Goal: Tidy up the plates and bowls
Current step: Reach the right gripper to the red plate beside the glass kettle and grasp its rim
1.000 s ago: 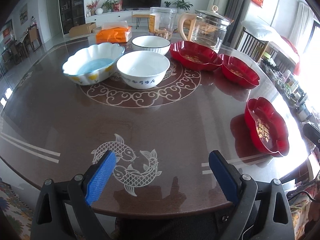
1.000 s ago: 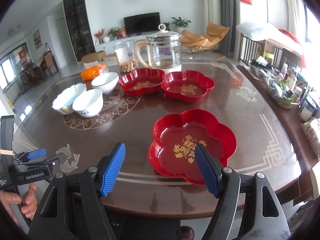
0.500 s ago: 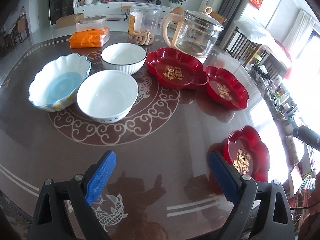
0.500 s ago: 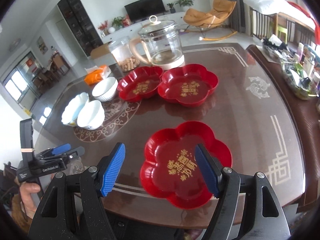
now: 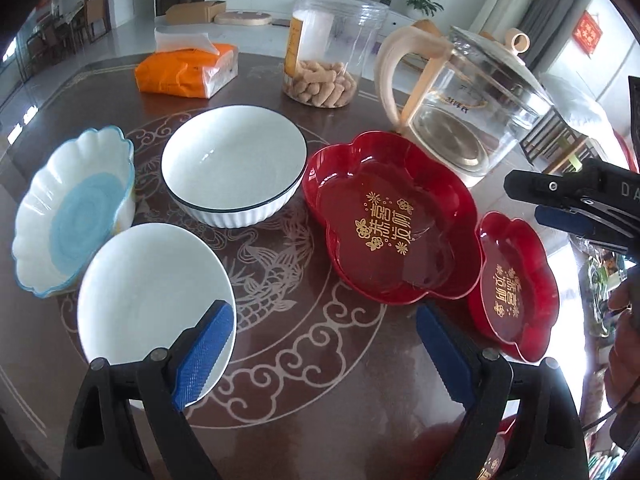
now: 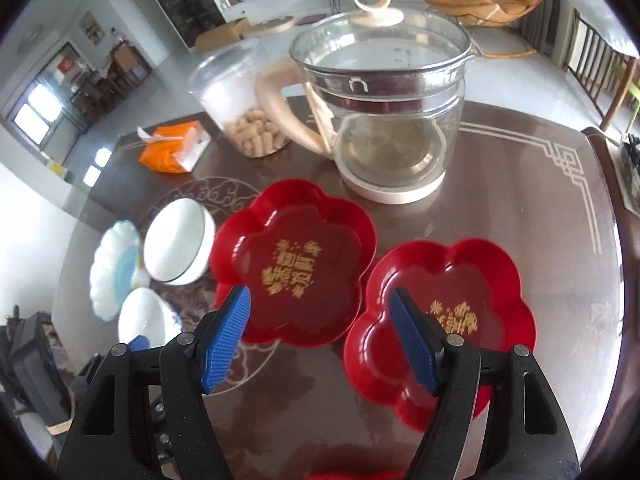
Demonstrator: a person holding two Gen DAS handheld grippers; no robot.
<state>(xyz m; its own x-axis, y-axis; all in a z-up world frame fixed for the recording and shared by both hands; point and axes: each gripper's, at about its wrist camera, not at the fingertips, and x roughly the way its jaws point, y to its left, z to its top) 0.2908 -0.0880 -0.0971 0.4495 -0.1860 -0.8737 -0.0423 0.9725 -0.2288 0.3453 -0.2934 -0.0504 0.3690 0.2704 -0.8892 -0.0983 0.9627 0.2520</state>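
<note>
Two red flower-shaped plates sit side by side: the larger-looking one [image 5: 390, 220] [image 6: 294, 260] and a second [image 5: 512, 280] [image 6: 440, 316] to its right. A third red plate shows only as a sliver at the bottom edge [image 6: 352, 474]. Left of them stand a ribbed white bowl [image 5: 234, 164] [image 6: 176, 246], a plain white bowl [image 5: 148, 292] [image 6: 142, 320] and a scalloped blue-and-white bowl [image 5: 68, 216] [image 6: 110, 264]. My left gripper [image 5: 324, 356] is open and empty, above the table between the plain bowl and the red plates. My right gripper [image 6: 320, 340] is open and empty, above the two red plates.
A glass kettle [image 5: 476, 108] [image 6: 384, 120] with a cream handle stands behind the red plates. A clear jar of snacks [image 5: 324, 56] [image 6: 244, 108] and an orange tissue pack [image 5: 188, 68] [image 6: 172, 152] sit at the back of the brown patterned table [image 5: 304, 344].
Both grippers have moved forward over the table; the bowls and the two rear red plates are now much closer. The near red plate has slid out under the right gripper's view.
</note>
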